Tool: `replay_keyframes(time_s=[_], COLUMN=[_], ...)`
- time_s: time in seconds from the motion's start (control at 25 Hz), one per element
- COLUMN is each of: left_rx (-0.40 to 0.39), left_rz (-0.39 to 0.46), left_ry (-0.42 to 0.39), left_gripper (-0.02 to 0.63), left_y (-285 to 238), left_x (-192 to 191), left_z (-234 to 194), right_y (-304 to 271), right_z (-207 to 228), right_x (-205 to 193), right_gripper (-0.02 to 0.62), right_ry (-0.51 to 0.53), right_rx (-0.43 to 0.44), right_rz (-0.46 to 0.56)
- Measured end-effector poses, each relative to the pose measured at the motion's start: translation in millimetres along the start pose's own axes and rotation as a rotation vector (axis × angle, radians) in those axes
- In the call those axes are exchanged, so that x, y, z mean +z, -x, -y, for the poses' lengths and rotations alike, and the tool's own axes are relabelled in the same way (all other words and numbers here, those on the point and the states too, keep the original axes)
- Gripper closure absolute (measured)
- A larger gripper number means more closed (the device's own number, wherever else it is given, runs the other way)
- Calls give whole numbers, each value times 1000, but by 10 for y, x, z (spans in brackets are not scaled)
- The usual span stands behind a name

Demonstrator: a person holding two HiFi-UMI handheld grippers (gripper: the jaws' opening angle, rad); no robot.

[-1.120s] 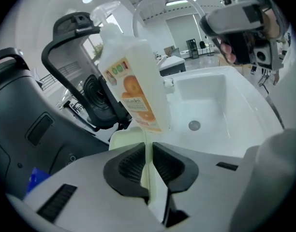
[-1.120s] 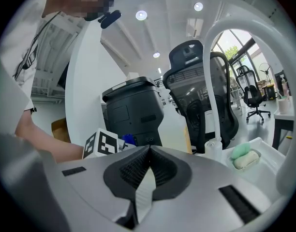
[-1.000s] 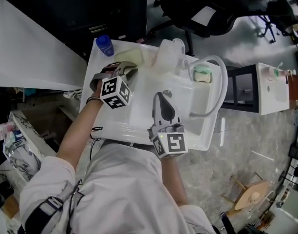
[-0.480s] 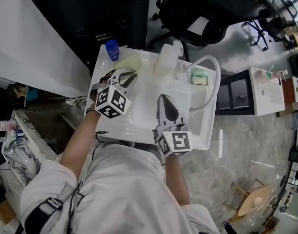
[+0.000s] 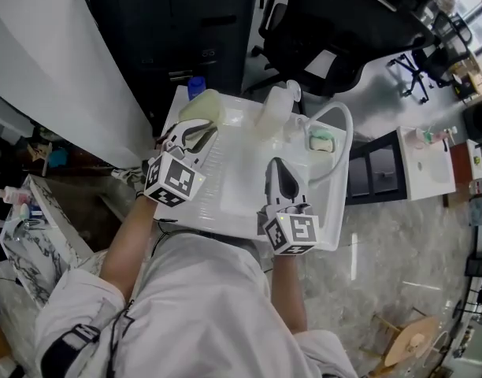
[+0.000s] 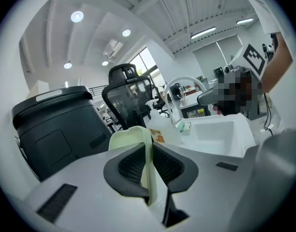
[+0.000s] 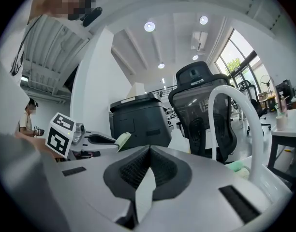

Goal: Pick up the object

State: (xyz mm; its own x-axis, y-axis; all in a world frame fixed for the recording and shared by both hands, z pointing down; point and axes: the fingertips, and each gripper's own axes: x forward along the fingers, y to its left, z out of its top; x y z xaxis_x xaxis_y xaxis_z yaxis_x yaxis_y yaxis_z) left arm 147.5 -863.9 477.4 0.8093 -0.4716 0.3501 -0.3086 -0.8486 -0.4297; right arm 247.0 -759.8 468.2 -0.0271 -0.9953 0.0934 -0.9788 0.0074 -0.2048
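Head view, with both gripper views. Black cabinet (image 5: 202, 30) and black office chair (image 5: 320, 46): beyond the far edge of the sink. White sink (image 5: 335, 211): directly in front of the person, basin at its middle. White arched faucet (image 5: 349, 132): at the sink's far right corner, curving over the basin. Translucent jug (image 5: 272, 105): upright on the sink's far rim, just left of the faucet. Pale green flat piece (image 5: 200, 105): at the sink's far left corner, held on edge; whether it touches the rim cannot be told. Left gripper (image 5: 195, 128): at the sink's left side, its ribbed pads clamped on the lower edge of the pale green flat piece (image 6: 131, 139), which stands up between them. Right gripper (image 5: 279, 168): over the near part of the basin, jaws pressed together with nothing between them, pointing toward the faucet (image 7: 212, 124). Green sponge (image 5: 324, 140): on the sink's far right ledge, under the faucet's arch. Blue bottle cap (image 5: 196, 87): just beyond the sink's far left corner.
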Motion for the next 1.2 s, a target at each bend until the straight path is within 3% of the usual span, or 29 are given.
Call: replay_keyframes(time_s=[0.76,1.2], left_rx=[184,234], left_rz=[142,169], left_ry=[249,283], left_gripper=[546,546], left_y=[794,970], left_x=[103,-25], left_z=[-423,-609], right_y=[119,64], right_z=[116,102], right_x=[217,292], right_gripper=[591,591], right_ry=[18,45], right_rx=[-50,-87], right_rz=[45,61])
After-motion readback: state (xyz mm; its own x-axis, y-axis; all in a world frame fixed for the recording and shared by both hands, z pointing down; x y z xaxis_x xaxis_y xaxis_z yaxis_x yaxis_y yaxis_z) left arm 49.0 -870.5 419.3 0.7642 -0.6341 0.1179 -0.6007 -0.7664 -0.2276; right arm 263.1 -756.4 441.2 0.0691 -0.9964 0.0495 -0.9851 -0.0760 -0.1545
